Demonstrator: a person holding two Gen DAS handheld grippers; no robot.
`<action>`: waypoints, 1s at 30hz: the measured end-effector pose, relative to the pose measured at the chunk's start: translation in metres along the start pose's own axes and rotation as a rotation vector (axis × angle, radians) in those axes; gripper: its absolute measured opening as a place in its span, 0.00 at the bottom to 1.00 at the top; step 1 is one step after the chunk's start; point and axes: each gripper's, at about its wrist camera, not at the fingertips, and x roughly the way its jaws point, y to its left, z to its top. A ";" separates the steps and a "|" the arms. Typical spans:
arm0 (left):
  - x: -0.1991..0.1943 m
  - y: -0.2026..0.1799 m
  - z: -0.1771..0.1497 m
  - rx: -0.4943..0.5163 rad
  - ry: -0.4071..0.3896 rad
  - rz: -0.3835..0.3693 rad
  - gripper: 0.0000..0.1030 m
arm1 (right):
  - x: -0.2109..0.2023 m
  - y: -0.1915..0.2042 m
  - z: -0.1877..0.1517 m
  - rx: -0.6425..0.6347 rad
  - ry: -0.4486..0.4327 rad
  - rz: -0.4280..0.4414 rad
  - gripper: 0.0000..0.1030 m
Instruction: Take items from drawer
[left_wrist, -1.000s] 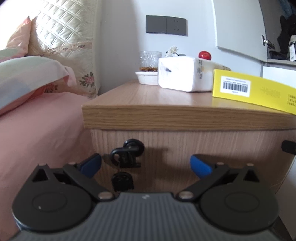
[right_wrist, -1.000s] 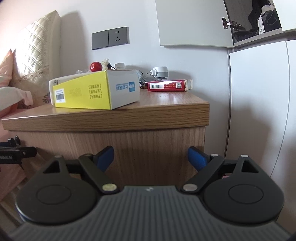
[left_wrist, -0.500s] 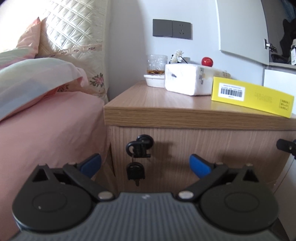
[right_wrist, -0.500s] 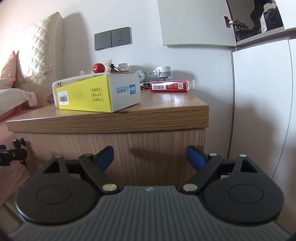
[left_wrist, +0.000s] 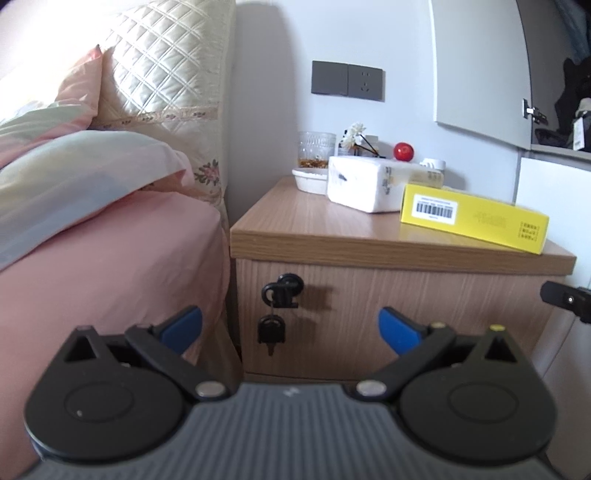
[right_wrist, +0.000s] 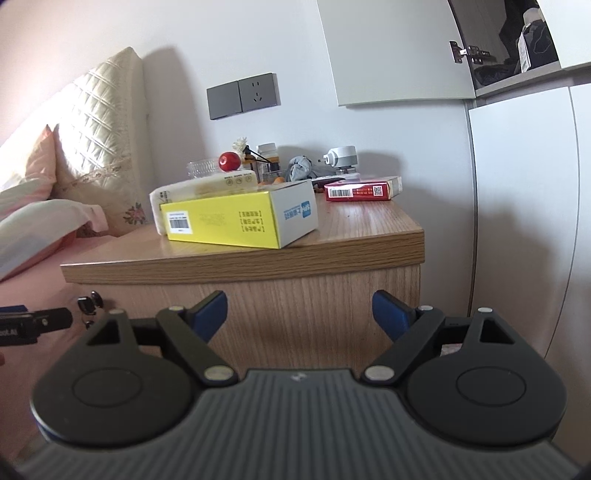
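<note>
A wooden nightstand's drawer front is closed, with a black lock and hanging key at its left. My left gripper is open and empty, held back from the drawer front, its blue fingertips apart. My right gripper is open and empty too, facing the drawer's right half. On the nightstand top lie a yellow box, a white tissue pack and a red box. The other gripper's tip shows at each view's edge.
A bed with pink sheet and pillows stands left of the nightstand. A white wardrobe is close on its right, with an open upper door. A glass, red ball and small items crowd the back.
Both grippers have pulled back and risen; the nightstand looks smaller and more of its top shows. The right jaws narrowed slightly. The drawer stays closed.
</note>
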 end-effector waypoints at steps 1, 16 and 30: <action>-0.003 0.000 0.000 0.000 0.000 0.000 1.00 | -0.003 0.001 0.000 -0.005 -0.002 0.003 0.85; -0.048 -0.022 -0.008 0.057 -0.042 -0.025 1.00 | -0.047 -0.001 -0.003 0.026 0.042 0.032 0.85; -0.089 -0.035 -0.021 0.095 -0.062 -0.012 1.00 | -0.097 0.003 -0.012 0.008 0.045 0.022 0.85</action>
